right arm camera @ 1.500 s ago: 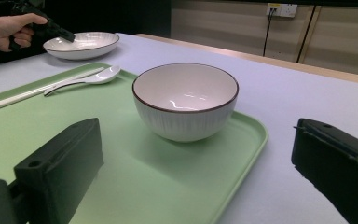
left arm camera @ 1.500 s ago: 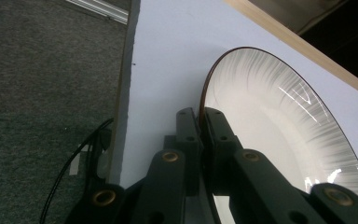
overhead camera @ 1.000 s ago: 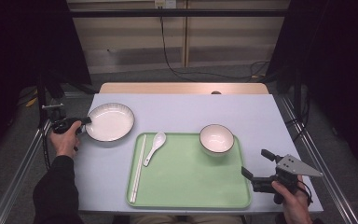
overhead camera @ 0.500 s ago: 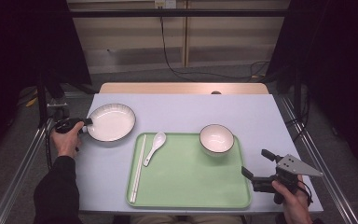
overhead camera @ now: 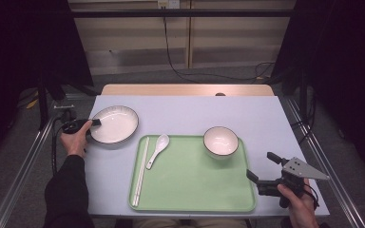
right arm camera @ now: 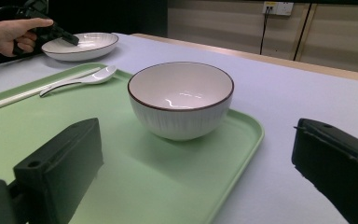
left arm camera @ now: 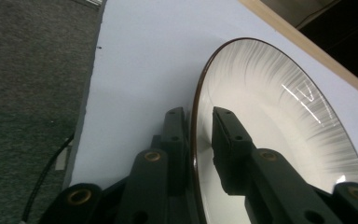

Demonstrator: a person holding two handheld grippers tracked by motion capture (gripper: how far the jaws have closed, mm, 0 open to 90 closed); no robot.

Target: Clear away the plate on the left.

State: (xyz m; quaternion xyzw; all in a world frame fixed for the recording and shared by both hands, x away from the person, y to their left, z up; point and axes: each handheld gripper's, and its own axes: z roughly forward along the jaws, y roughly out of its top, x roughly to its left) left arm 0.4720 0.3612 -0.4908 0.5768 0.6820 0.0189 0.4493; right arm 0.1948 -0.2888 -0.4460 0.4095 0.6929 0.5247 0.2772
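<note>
Left gripper (left arm camera: 198,135) jaws just eased, straddling glossy ribbed plate (left arm camera: 279,126) rim; right gripper (overhead camera: 266,168) jaws wide, empty

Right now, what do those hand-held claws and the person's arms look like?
Both are black two-jaw tools. The left claw has blocky jaws with brass-coloured pivot rings and a black cable trailing off. The right claw carries a grey three-cornered plate. The left arm wears a black sleeve.

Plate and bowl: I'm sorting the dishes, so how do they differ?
The plate is wide and shallow; the bowl is smaller across and deep. The plate sits on the table, its rim between the left tool's jaws; the bowl stands on the green tray, untouched. Both are white with dark rims.
</note>
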